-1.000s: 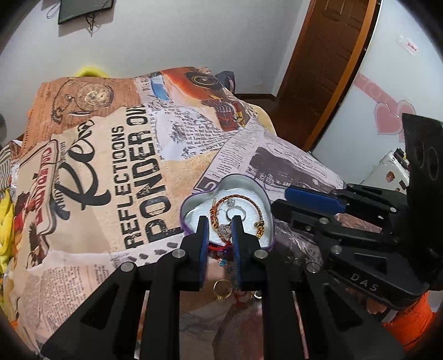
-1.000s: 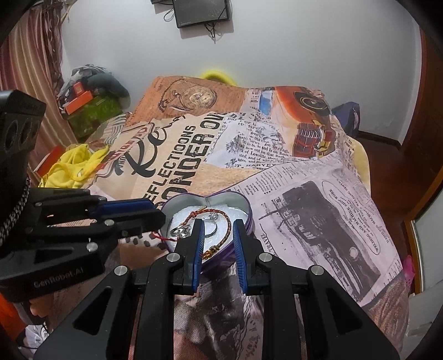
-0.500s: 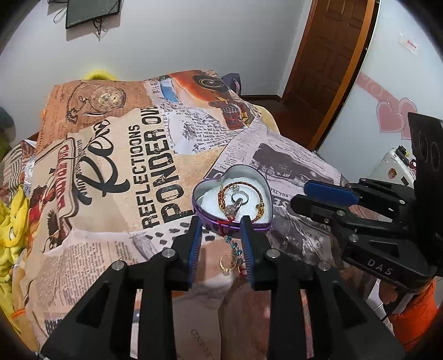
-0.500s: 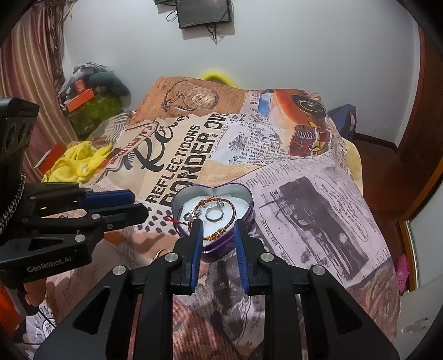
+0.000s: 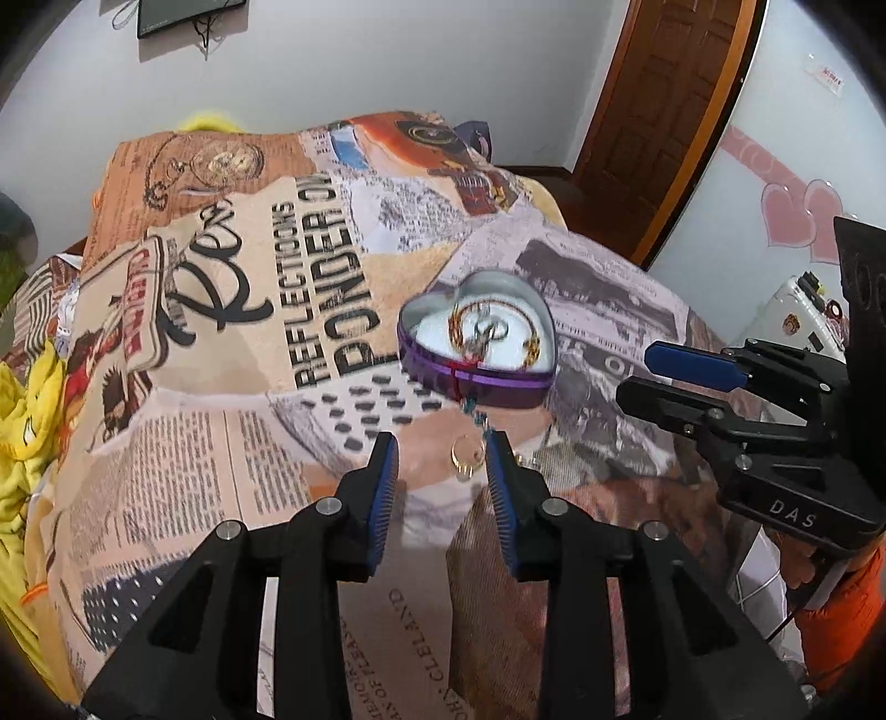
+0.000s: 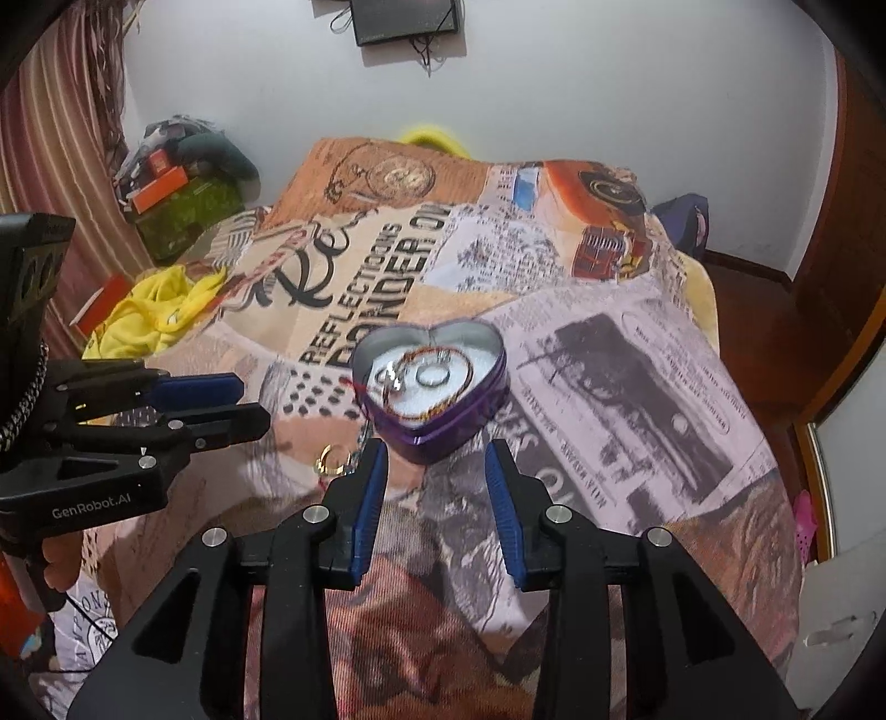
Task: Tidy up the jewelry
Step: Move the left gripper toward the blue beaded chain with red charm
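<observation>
Left gripper: the left gripper point(image 5: 440, 459) is hovering low over the bed with its blue-padded jaws standing apart and nothing between them.
Right gripper: the right gripper point(image 6: 434, 468) is also hanging with its jaws spread wide and empty, just short of the tin.
Tin: a purple heart-shaped tin point(image 5: 477, 346) is sitting open on the bedspread, straight ahead of both grippers, its point turned toward them.
Inside the tin: a red-and-gold braided bracelet point(image 6: 426, 382) is lying coiled on the white lining, with a silver ring point(image 6: 433, 375) inside the coil.
Loose pieces: a gold hoop point(image 5: 464, 455) is lying on the cloth just in front of the tin, right between the left gripper's fingertips in its own view; a beaded strand point(image 5: 475, 412) is trailing from the tin's rim down toward it.
Key relation: the hoop is lying flat, dead ahead of the left gripper and off to the left of the right one, so the left looks the nearer hand for it.
Long axis: the beaded strand is running roughly toward and away from the left gripper.
Surface: a soft bedspread point(image 5: 232, 343) printed like newspaper collage is covering the bed; small pieces may sink into its folds.
Room: a white wall with a dark screen point(image 6: 407, 19) is facing the bed, a brown wooden door point(image 5: 664, 111) is standing to the right, and yellow clothing point(image 6: 155, 310) is piled at the left.
</observation>
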`<state>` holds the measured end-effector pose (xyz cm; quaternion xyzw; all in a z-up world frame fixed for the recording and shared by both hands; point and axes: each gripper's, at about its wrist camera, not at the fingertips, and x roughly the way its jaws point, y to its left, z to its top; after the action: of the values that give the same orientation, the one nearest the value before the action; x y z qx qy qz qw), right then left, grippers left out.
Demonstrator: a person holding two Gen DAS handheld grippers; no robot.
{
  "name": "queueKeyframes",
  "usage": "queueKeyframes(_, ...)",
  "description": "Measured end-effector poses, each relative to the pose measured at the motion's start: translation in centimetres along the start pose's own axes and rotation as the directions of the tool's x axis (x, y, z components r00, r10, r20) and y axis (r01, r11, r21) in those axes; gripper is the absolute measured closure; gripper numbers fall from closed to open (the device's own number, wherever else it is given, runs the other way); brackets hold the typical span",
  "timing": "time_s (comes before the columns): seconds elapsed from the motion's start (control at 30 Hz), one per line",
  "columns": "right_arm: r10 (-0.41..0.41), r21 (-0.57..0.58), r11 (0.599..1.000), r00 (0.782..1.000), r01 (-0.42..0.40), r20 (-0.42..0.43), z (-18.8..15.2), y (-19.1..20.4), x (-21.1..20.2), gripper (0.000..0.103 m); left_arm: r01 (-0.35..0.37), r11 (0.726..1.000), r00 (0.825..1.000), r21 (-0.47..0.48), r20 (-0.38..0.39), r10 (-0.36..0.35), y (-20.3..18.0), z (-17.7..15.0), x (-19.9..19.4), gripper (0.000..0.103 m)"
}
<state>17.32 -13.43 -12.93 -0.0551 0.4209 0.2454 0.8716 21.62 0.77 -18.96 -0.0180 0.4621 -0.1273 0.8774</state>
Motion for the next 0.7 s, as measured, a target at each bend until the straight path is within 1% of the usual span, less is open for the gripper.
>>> queueKeyframes(0.23, 0.008, -0.021, 1.000, 0.998, -0.009, -0.060, -1.9, 0.8, 1.5, 0.070, 0.012, 1.000, 0.999, -0.014, -0.052, -0.012, 0.3, -1.7, 1.4, 0.071)
queueKeyframes(0.4, 0.012, -0.061, 0.998, 0.996, -0.018, -0.094, -3.2, 1.9, 2.4, 0.070, 0.015, 1.000, 0.998, -0.020, -0.065, -0.016, 0.5, -1.9, 2.4, 0.071)
queueKeyframes(0.53, 0.028, -0.074, 0.997, 0.994, -0.036, -0.108, -3.4, 2.5, 3.1, 0.070, 0.012, 1.000, 0.998, 0.000, -0.067, -0.012, 0.4, -1.8, 2.9, 0.071)
queueKeyframes(0.7, 0.031, -0.087, 0.995, 0.994, -0.041, -0.105, -3.5, 2.8, 3.8, 0.070, 0.015, 1.000, 0.997, 0.018, -0.080, -0.014, 0.4, -1.7, 4.0, 0.071)
